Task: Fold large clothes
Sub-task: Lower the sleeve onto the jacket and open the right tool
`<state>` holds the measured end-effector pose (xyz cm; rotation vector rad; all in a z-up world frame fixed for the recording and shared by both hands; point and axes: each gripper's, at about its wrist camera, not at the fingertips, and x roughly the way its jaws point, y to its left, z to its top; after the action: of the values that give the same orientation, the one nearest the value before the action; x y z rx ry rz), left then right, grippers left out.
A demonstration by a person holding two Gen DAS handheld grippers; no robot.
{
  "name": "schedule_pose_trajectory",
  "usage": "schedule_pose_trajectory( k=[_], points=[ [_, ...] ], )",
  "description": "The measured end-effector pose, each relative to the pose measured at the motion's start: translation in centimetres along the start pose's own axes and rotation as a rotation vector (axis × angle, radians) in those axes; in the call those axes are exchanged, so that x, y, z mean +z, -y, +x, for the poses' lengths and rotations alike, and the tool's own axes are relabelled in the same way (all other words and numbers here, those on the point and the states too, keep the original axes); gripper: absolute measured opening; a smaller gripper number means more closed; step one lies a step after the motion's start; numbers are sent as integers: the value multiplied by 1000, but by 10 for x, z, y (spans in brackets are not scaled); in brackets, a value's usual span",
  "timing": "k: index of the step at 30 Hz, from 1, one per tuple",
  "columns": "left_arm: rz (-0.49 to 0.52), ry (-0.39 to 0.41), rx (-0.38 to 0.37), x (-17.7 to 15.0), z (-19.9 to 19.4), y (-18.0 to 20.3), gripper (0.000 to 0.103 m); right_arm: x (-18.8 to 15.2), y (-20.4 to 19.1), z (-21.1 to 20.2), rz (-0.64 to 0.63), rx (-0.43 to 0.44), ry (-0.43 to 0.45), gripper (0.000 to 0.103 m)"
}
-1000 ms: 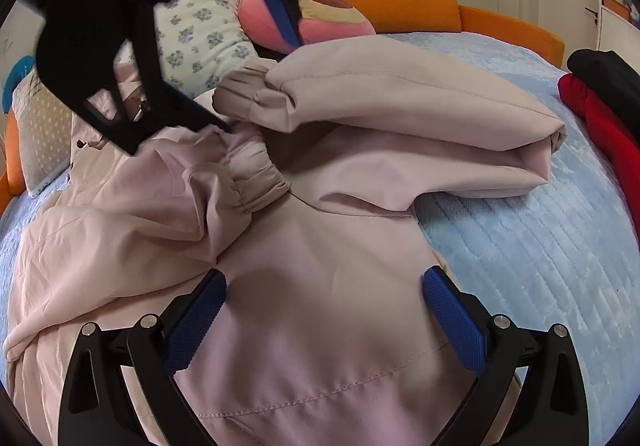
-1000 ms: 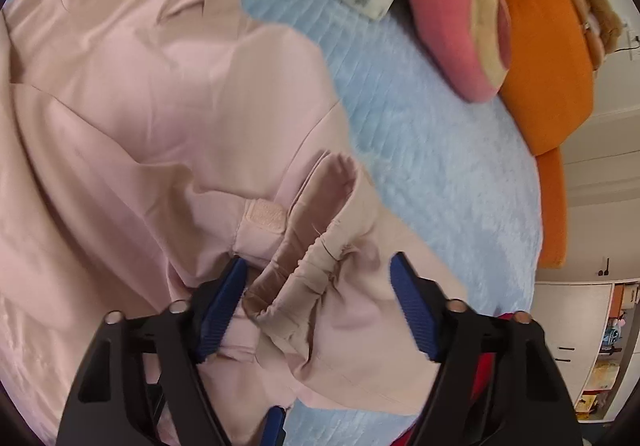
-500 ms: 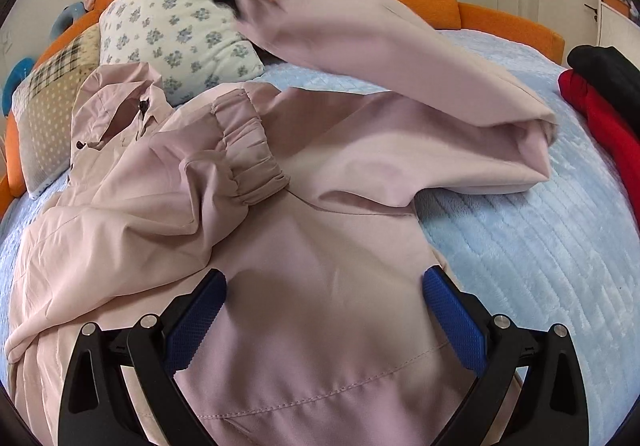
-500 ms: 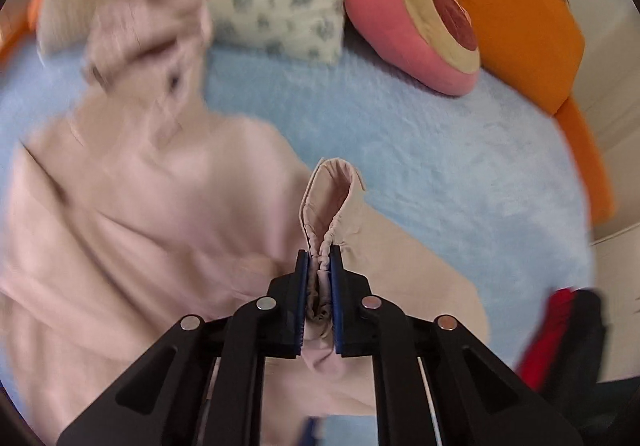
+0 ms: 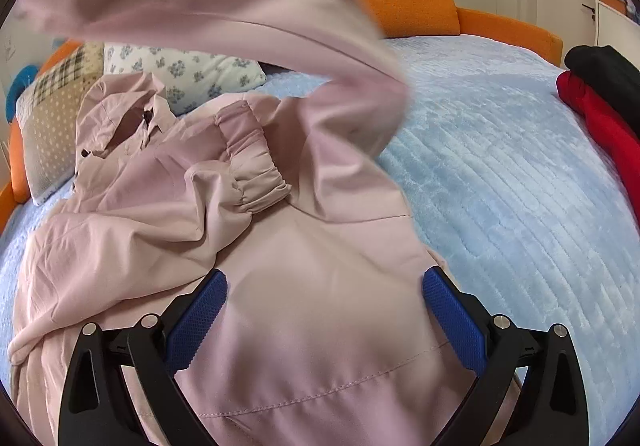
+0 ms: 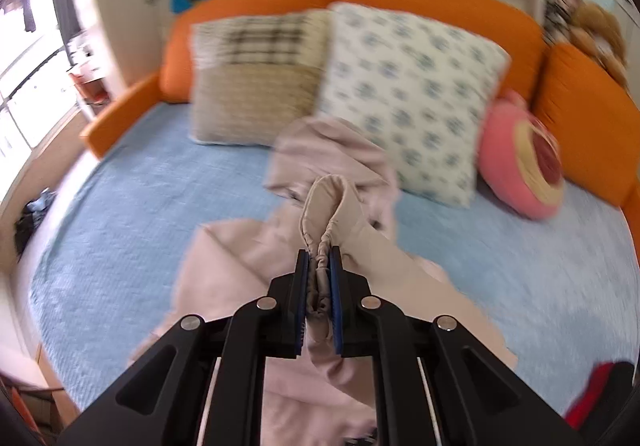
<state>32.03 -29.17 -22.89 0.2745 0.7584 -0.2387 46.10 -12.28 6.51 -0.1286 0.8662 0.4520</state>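
A pale pink hooded jacket lies spread on the light blue bedspread. My left gripper hovers open just over the jacket's lower body, nothing between its blue pads. One sleeve lies folded across the chest, its elastic cuff up. The other sleeve arcs high through the air, blurred. In the right wrist view my right gripper is shut on that sleeve's gathered cuff, held well above the bed, with the sleeve hanging down to the jacket below.
Pillows lean on the orange headboard: a plaid one, a floral one and a round pink cushion. Red and black clothes lie at the bed's right edge. The bed's left edge drops to the floor.
My right gripper closed on the sleeve cuff and lifted it high off the jacket, swinging the sleeve up and to the left. The left gripper stayed put, open.
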Motion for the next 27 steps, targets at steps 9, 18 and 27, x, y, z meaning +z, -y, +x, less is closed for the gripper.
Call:
schedule_pose_trajectory(
  k=[9, 18, 27],
  points=[
    [22, -2, 43, 0, 0, 6, 100, 1, -133, 31, -138, 191, -34, 10],
    [9, -12, 21, -1, 1, 2, 100, -40, -214, 128, -193, 215, -171, 2],
    [-17, -31, -17, 0, 8, -4, 100, -91, -215, 164, -371, 104, -309, 7]
  ],
)
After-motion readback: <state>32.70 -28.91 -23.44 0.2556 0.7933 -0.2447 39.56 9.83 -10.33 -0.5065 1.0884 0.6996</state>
